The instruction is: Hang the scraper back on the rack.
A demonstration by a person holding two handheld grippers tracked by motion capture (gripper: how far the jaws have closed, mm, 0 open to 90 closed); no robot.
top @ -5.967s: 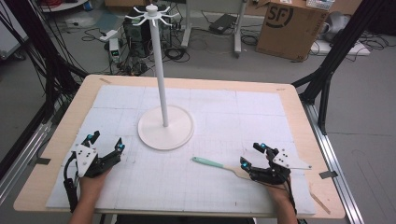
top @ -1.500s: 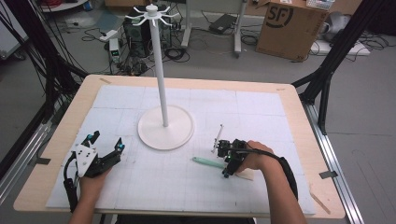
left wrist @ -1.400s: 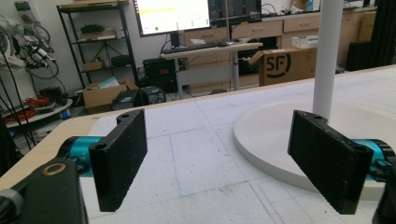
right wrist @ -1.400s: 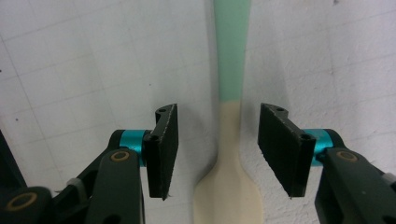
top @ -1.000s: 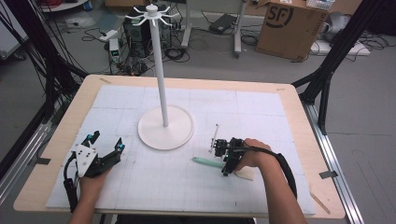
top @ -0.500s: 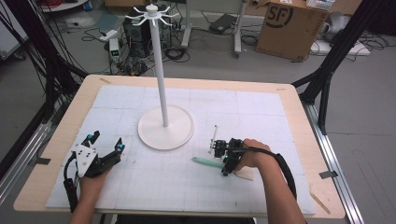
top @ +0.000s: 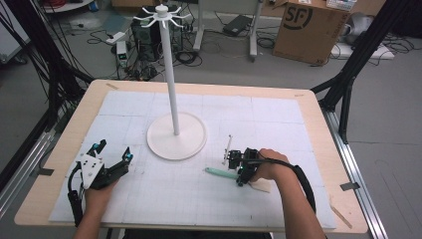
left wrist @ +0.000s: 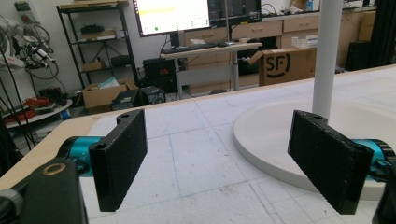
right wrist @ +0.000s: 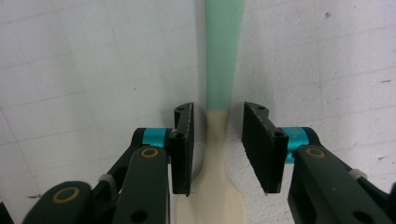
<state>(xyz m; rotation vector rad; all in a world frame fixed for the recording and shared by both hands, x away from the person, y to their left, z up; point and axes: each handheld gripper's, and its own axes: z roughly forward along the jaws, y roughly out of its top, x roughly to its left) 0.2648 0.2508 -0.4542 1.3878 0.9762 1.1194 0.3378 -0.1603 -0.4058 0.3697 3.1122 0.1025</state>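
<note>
A spatula with a mint-green handle (top: 218,173) and a beige head (top: 262,185) lies flat on the white mat. My right gripper (top: 241,172) is down over it, pointing left along the handle. In the right gripper view the spatula (right wrist: 223,56) runs up the middle, and my right gripper (right wrist: 217,112) is open, its jaws on either side of the neck where green meets beige, with a small gap on each side. My left gripper (top: 114,150) rests at the front left, open wide and holding nothing; the left gripper view shows it (left wrist: 218,122) facing the stand.
A white stand with a round base (top: 176,135) and a tall pole (top: 169,74) topped by hooks rises at the mat's centre; in the left gripper view its base (left wrist: 271,126) lies just beyond the jaws. A thin rod (top: 227,148) sticks up beside the right gripper.
Six seconds ago the right gripper rested at the front right; it has since moved left onto the spatula. Over the last second it has barely shifted. The left gripper has stayed put.
</note>
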